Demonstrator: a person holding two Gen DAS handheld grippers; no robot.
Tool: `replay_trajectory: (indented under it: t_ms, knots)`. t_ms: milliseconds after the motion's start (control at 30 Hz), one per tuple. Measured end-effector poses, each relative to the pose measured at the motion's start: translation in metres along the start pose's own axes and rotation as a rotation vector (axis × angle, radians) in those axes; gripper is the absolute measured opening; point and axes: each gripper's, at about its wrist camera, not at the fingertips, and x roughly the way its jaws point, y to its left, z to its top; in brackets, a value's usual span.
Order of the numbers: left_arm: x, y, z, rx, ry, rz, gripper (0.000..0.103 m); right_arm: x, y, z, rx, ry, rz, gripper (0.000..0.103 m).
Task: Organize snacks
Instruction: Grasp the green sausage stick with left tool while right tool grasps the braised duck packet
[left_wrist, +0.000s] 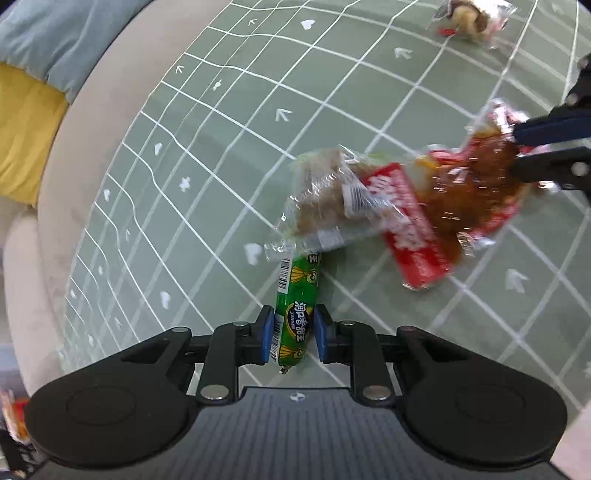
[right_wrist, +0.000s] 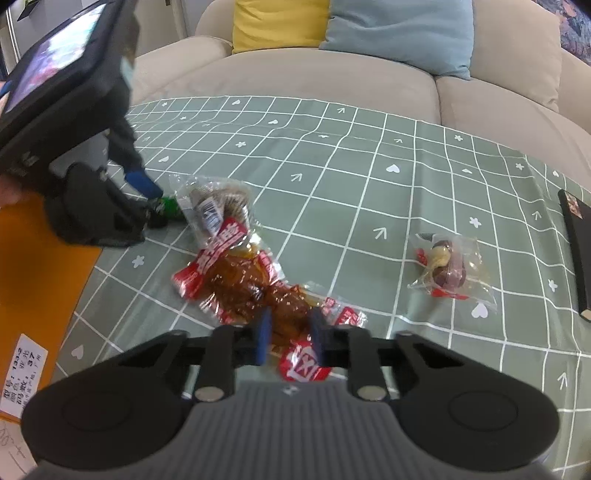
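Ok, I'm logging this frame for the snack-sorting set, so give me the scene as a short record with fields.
surface: green grid tablecloth
left gripper: jaws around green sausage stick
right gripper: jaws around red-and-clear pack of brown snack
pile: clear pack of beige snack overlapping the sausage and a red packet
apart: small clear packet

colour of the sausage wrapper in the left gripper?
Bright green with yellow graphics and a white barcode strip on the sausage; clearest in the left wrist view, between the left gripper pads.
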Motion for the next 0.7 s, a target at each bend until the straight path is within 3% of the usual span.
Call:
replay_trajectory:
  t_ms: [167, 300, 367, 500, 567, 633, 700]
  knots:
    - [-0.014, -0.005, -0.017, -0.117, -0.007, -0.111, 0.025, 0.001, -0.008, -0.003, 0.082, 0.072, 0.042, 0.007]
    - [-0.023, -0.007, -0.03, -0.191, -0.002, -0.214, 0.025, -0.008, -0.01, -0.002, 0.086, 0.034, 0.08, 0.015]
    - [-0.024, -0.006, -0.034, -0.227, 0.004, -0.245, 0.025, -0.012, -0.006, -0.001, 0.022, -0.004, 0.08, 0.044]
    - [-0.026, -0.003, -0.043, -0.302, 0.011, -0.285, 0.025, -0.007, 0.01, 0.0, -0.168, -0.082, 0.067, 0.061]
    - [-0.026, 0.0, -0.051, -0.317, 0.006, -0.292, 0.025, -0.004, 0.013, 0.0, -0.217, -0.114, 0.062, 0.076]
    - [-0.027, 0.0, -0.056, -0.328, 0.002, -0.296, 0.025, -0.002, 0.015, 0.001, -0.253, -0.135, 0.067, 0.084]
    - [-0.029, -0.002, -0.059, -0.344, -0.001, -0.299, 0.025, 0.004, 0.016, 0.002, -0.272, -0.13, 0.094, 0.085]
